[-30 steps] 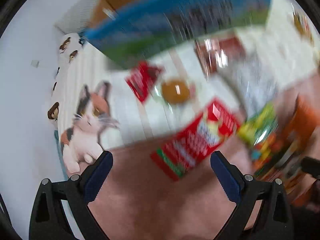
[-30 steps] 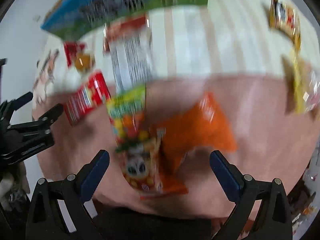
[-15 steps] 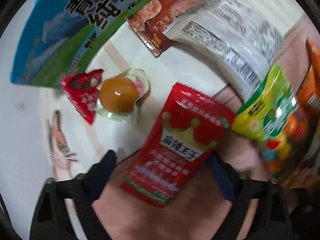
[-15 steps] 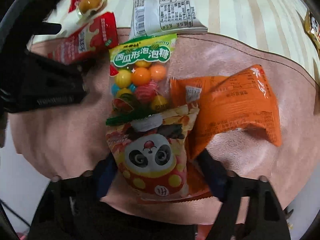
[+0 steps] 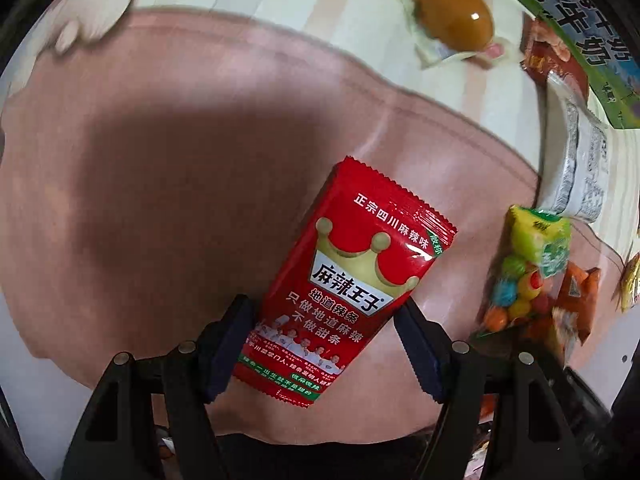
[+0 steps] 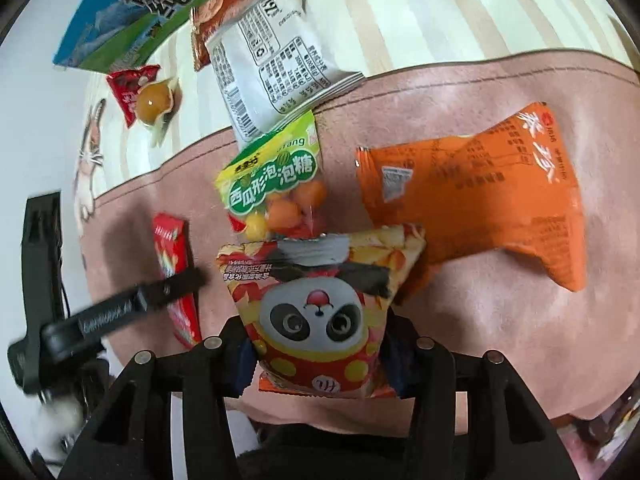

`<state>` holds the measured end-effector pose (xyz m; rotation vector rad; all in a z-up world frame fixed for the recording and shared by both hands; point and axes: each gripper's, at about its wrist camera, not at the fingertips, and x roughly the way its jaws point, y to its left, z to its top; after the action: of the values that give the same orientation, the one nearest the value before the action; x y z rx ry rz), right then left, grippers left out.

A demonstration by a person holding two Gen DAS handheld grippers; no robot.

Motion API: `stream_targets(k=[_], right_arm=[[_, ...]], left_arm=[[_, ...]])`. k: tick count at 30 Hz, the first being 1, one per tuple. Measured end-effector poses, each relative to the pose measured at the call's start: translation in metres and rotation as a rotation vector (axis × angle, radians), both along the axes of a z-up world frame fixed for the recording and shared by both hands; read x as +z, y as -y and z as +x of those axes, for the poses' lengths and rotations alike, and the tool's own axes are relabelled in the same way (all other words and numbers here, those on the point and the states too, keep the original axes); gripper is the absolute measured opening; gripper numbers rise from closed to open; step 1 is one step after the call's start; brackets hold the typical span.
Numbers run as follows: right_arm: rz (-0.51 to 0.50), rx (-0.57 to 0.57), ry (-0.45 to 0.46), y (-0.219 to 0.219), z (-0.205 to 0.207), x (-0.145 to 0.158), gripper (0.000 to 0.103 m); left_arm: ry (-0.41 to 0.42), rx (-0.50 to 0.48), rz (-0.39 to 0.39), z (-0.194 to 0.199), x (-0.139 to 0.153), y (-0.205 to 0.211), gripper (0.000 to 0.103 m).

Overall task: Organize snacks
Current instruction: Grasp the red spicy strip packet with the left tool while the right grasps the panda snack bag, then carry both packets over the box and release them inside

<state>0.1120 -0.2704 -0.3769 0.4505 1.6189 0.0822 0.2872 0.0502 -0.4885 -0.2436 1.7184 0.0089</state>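
Observation:
A red spicy-strip packet (image 5: 352, 280) lies on the pink mat (image 5: 160, 180). My left gripper (image 5: 324, 340) has a finger against each side of its lower end. A panda snack bag (image 6: 320, 312) lies on the mat (image 6: 500, 320) in the right wrist view. My right gripper (image 6: 316, 364) has its fingers pressed on both sides of the bag's lower end. The left gripper's finger (image 6: 160, 292) and the red packet (image 6: 176, 272) also show at the left of the right wrist view.
A bubble-gum ball bag (image 6: 276, 184), an orange packet (image 6: 480, 200), a white packet (image 6: 276, 60), a blue-green milk carton (image 6: 160, 4), a small red packet (image 6: 128, 88) and a wrapped brown egg (image 6: 154, 100) lie around on the striped cloth (image 6: 440, 12).
Both grippers came down to the mat and their fingers closed in, the left around the red packet, the right around the panda bag. The left view swung left.

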Motion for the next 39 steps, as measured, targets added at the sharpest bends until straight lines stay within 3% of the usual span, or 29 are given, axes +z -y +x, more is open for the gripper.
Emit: stream_targets(k=[2,6,8,10,11,12,14,20,24,29,33,39], right_arm=[[-0.018,0.039,-0.013,-0.007,0.000,-0.003,0.056],[-0.030,0.079,-0.031,-0.019,-0.001,-0.009,0.067],[-0.040,0.087,-0.030,-0.025,-0.001,-0.012,0.069],[-0.060,0.099,-0.026,-0.030,-0.002,-0.013,0.069],[-0.072,0.101,-0.020,-0.035,-0.006,-0.018,0.066],[-0.101,0.112,-0.011,-0.039,-0.007,-0.019,0.063],[-0.125,0.120,0.010,-0.054,-0.012,-0.021,0.055],[-0.076,0.082,0.042,-0.046,-0.024,-0.007,0.049],[-0.016,0.073,0.075,-0.045,-0.023,0.017,0.049],[0.068,0.050,0.157,-0.035,-0.002,0.072,0.049],[0.100,0.034,0.271,-0.017,0.035,0.129,0.049],[0.082,0.006,0.419,0.020,0.101,0.208,0.049]], left_arm=[[0.016,-0.072,0.028,-0.002,-0.002,0.010,0.072],[0.026,-0.305,0.125,-0.011,-0.009,0.047,0.078],[0.051,-0.361,0.162,-0.014,-0.007,0.060,0.078],[0.063,-0.344,0.159,-0.014,-0.004,0.064,0.073],[0.077,-0.331,0.160,-0.013,0.000,0.065,0.060],[0.083,-0.320,0.160,-0.020,0.004,0.051,0.054],[0.089,-0.273,0.135,-0.022,0.010,0.049,0.053],[0.103,-0.148,0.069,-0.021,0.028,0.032,0.051],[0.144,-0.091,0.018,-0.033,0.049,0.022,0.051],[0.238,-0.052,-0.071,-0.016,0.103,0.027,0.051],[0.328,-0.052,-0.147,0.032,0.159,0.037,0.051],[0.408,-0.070,-0.208,0.115,0.213,0.042,0.051]])
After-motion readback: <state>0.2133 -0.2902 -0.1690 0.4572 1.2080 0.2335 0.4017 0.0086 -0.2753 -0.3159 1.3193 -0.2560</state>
